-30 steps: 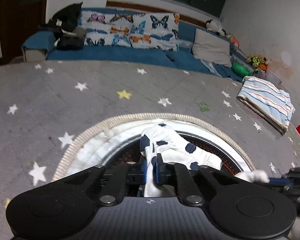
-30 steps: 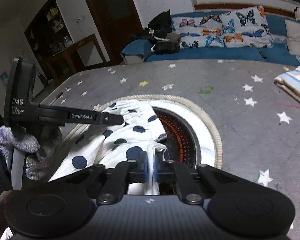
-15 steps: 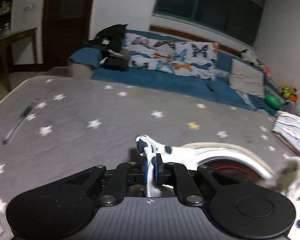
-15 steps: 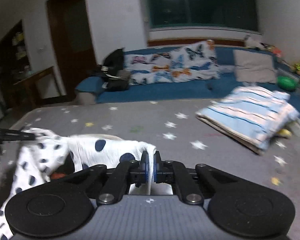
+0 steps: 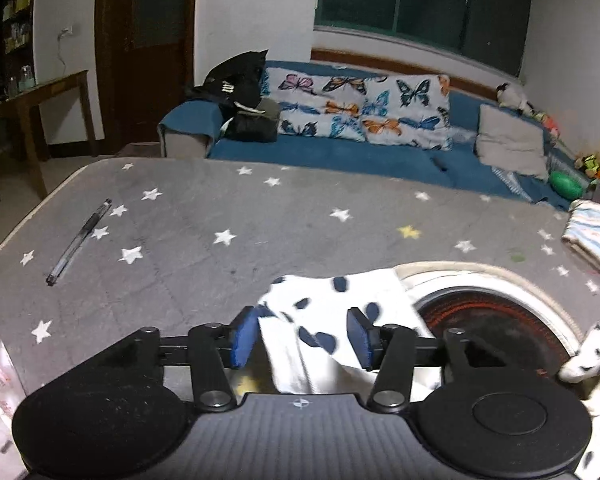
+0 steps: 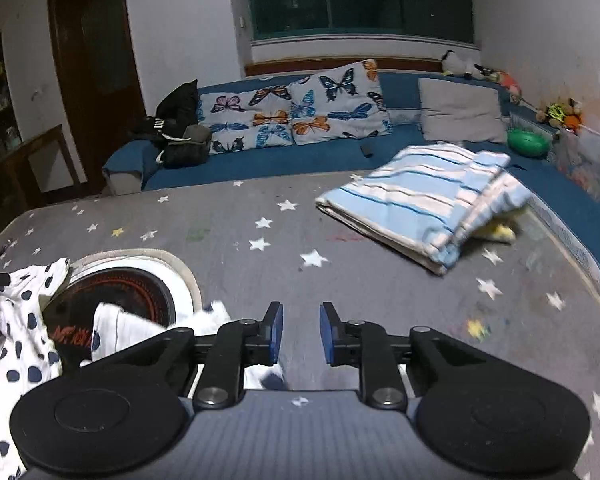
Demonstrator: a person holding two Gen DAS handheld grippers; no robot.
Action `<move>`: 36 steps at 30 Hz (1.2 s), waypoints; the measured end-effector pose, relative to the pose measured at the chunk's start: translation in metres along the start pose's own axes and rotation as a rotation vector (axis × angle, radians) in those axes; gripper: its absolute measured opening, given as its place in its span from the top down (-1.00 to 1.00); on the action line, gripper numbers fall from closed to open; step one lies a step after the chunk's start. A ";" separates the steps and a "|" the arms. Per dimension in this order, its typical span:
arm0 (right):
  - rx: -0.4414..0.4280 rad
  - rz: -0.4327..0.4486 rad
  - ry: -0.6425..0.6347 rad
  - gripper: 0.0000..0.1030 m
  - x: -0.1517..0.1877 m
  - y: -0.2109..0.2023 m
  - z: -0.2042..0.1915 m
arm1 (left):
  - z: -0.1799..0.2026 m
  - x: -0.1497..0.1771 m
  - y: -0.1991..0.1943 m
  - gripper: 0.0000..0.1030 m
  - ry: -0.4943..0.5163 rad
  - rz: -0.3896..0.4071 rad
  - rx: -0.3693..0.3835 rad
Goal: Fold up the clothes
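Both jaws just opened: left gripper (image 5: 302,338) gapes around the polka-dot garment (image 5: 320,320), pads clear; right gripper (image 6: 300,334) empty. Garment drapes a round basket (image 5: 500,280) – pen (image 5: 78,242) at 10 o'clock, striped folded cloth (image 6: 420,216) at 1 o'clock. Grey star-print bed (image 6: 340,272), blue sofa (image 6: 300,164) behind.

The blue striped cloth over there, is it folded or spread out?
Folded: the blue striped cloth lies as a flat stack with layered edges showing.
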State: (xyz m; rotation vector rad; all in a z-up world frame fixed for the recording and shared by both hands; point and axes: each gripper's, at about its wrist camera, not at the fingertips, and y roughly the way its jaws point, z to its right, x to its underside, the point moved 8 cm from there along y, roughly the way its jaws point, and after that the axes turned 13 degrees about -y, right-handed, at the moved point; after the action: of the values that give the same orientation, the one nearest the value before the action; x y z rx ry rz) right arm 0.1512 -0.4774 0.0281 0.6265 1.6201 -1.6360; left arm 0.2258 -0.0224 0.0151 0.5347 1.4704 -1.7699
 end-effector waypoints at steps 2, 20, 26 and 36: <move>-0.025 -0.020 -0.027 0.59 -0.005 0.017 -0.010 | 0.008 0.003 -0.008 -0.11 0.004 0.002 0.025; -0.164 -0.141 -0.304 0.17 -0.003 0.084 -0.085 | 0.074 0.089 -0.040 -0.56 0.130 -0.151 0.271; -0.209 -0.160 -0.314 0.78 -0.010 0.096 -0.088 | 0.062 0.094 -0.035 -0.67 0.118 -0.168 0.254; 0.101 -0.020 -0.203 0.60 -0.074 0.104 -0.028 | 0.050 0.094 -0.026 -0.99 0.103 -0.172 0.237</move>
State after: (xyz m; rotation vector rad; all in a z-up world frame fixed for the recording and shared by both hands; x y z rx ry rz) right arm 0.2727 -0.4312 0.0180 0.4781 1.4090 -1.7445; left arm 0.1546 -0.0961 -0.0248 0.6446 1.4195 -2.0960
